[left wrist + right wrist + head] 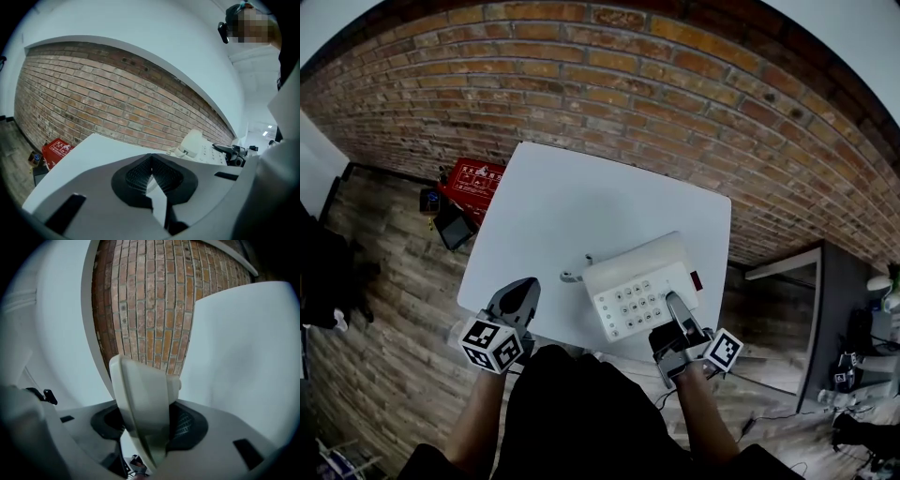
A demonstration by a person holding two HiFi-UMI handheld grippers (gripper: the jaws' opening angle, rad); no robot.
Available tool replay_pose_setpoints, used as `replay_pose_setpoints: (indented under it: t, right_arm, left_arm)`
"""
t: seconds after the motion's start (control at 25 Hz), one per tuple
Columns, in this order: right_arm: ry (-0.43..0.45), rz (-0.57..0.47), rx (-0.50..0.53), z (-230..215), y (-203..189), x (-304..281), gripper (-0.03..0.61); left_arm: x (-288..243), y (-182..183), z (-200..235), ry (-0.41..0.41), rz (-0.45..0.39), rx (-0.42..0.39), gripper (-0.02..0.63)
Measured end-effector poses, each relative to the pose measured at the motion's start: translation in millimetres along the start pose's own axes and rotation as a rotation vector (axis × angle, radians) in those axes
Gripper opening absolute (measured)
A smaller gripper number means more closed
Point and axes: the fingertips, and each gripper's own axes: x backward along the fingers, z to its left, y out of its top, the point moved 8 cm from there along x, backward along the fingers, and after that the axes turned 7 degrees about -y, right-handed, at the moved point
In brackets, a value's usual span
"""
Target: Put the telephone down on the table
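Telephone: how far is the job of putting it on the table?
Done: the telephone is over the table, near its front edge. In hand: the right gripper clamps its near edge; whether it rests there I cannot tell. Still to do: set it down, let go. The left gripper is shut, empty.

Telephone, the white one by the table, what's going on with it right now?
A person is handling the telephone with two handheld grippers. The right gripper is clamped on its near edge, holding it at the near right part of the table. I can't tell whether it rests on the tabletop yet. The left gripper is shut with nothing in it, off by the table's near left edge and clear of the telephone.
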Motion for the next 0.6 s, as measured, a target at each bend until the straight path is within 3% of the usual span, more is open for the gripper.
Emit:
replay_pose_setpoints:
  t: [0.28,0.6]
  right_arm:
    - [-0.007,0.044,0.003,-2,4,-25,0.235]
    - [0.010,0.059,0.012,-8,-4,-46,0.235]
  left_arm:
    - [1,1,10,0.026,0.011,0.015,0.012]
    - [-7,9,34,-0.013,0.044,-0.003,0.012]
